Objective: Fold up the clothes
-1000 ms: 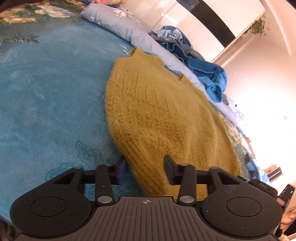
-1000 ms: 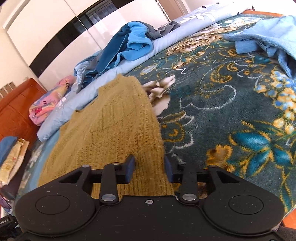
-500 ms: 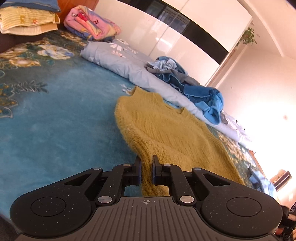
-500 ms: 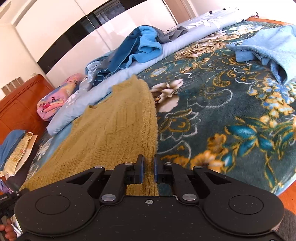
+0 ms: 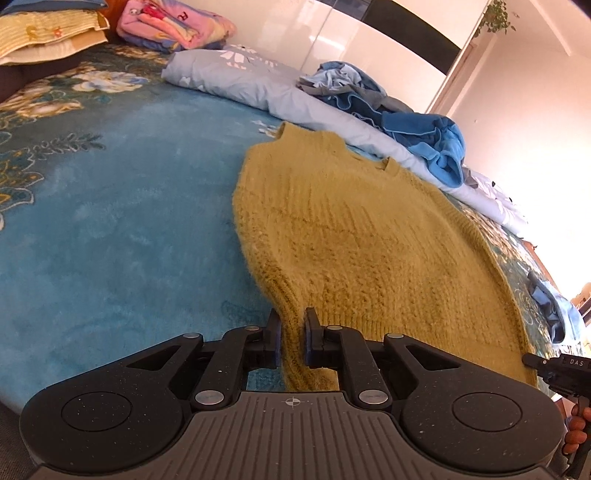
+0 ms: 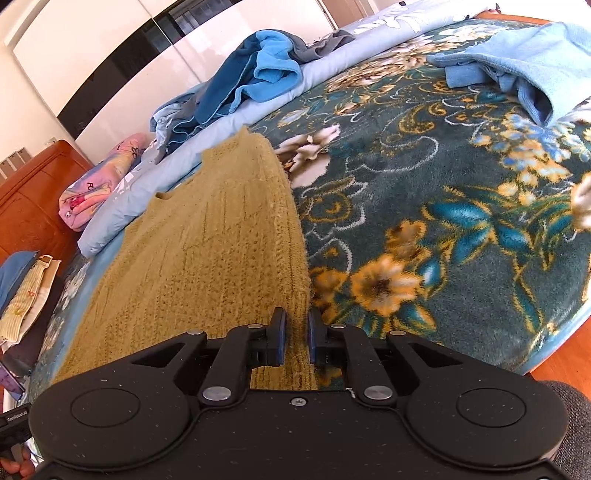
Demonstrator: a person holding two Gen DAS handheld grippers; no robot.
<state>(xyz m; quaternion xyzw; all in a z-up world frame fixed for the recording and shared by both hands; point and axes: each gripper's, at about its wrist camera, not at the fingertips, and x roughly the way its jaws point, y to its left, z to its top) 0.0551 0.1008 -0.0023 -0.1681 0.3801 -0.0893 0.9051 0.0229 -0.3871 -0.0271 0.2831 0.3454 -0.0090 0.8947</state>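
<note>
A mustard-yellow knitted sweater (image 5: pixel 354 236) lies flat on the blue floral blanket (image 5: pixel 110 221), neck toward the far side. My left gripper (image 5: pixel 292 341) is shut on the sweater's near left hem corner. My right gripper (image 6: pixel 295 341) is shut on the near right hem corner of the same sweater (image 6: pixel 207 251). The hem between the two grippers is lifted slightly off the blanket (image 6: pixel 461 221). The right gripper's body shows at the right edge of the left wrist view (image 5: pixel 561 373).
A rolled pale-blue quilt (image 5: pixel 258 88) runs along the far side with a heap of blue clothes (image 5: pixel 417 129) on it. A light-blue towel (image 6: pixel 524 62) lies at the far right. Folded bedding (image 5: pixel 173 26) and pillows (image 5: pixel 44 33) sit by the wooden headboard (image 6: pixel 29 199).
Both grippers closed from open onto the sweater's hem corners, then raised the hem a little; the views tilted up toward the room.
</note>
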